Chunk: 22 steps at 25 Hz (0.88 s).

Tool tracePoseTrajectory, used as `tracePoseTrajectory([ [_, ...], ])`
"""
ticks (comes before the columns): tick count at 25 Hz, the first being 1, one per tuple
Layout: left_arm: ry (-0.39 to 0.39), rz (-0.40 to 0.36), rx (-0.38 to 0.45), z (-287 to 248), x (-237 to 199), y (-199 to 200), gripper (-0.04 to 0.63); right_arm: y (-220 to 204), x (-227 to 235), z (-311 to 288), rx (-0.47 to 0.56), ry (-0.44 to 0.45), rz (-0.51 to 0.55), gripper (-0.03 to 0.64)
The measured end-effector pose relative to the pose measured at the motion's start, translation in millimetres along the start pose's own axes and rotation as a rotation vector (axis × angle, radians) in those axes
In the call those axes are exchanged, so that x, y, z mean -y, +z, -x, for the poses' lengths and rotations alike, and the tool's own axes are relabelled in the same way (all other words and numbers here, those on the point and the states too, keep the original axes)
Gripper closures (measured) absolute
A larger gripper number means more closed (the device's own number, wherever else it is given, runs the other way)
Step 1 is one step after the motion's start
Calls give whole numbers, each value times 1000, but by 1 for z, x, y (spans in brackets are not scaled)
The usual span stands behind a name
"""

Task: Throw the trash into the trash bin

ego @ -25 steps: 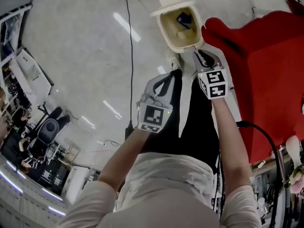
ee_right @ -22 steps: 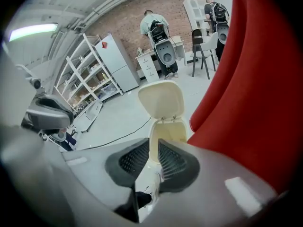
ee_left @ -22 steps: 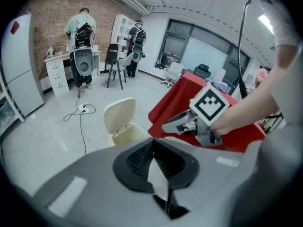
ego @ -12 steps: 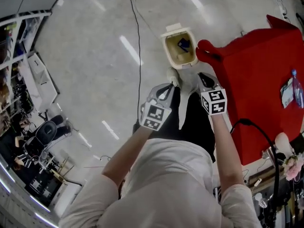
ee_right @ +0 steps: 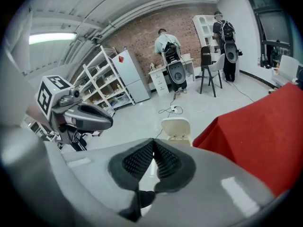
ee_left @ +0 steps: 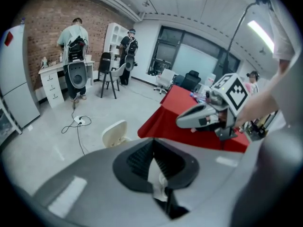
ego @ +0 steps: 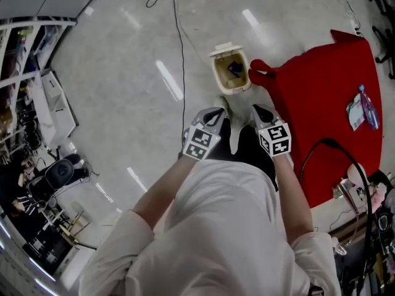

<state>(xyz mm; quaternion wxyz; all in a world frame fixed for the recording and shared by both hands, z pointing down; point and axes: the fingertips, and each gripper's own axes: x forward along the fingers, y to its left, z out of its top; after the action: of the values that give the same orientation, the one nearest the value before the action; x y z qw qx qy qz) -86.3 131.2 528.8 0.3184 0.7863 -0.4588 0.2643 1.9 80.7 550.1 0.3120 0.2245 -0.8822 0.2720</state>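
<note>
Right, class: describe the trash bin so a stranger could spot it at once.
Find the big red-draped table on the grey floor. Beside its corner stands the trash bin. It alone is cream, with its lid flipped open and something dark inside.

White shirt (ego: 222,227), black trousers (ego: 248,148)

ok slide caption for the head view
Person with left gripper and right gripper shut, standing by the open trash bin and red table

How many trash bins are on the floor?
1. A cream plastic trash bin, lid open, stands on the grey floor against the near corner of the red-draped table, something dark inside it. Others could be hidden behind the table or outside the views.
</note>
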Motion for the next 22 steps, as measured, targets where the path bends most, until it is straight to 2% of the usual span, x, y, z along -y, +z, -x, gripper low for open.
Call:
tracePoseTrajectory([
  [7,-27,-38,-5,31,18,8,591,7,-20,41,42,-20,5,614],
  [11,-39,1,-8,44,24,7,592,10,-25,60,54,-43,0,614],
  [16,-76,-8,-16,53,34,10,591,16,-24,83,75,-82,-2,614],
  [22,-122,-48,-30,61,32,13,591,13,-23,92,80,-138,-26,614],
])
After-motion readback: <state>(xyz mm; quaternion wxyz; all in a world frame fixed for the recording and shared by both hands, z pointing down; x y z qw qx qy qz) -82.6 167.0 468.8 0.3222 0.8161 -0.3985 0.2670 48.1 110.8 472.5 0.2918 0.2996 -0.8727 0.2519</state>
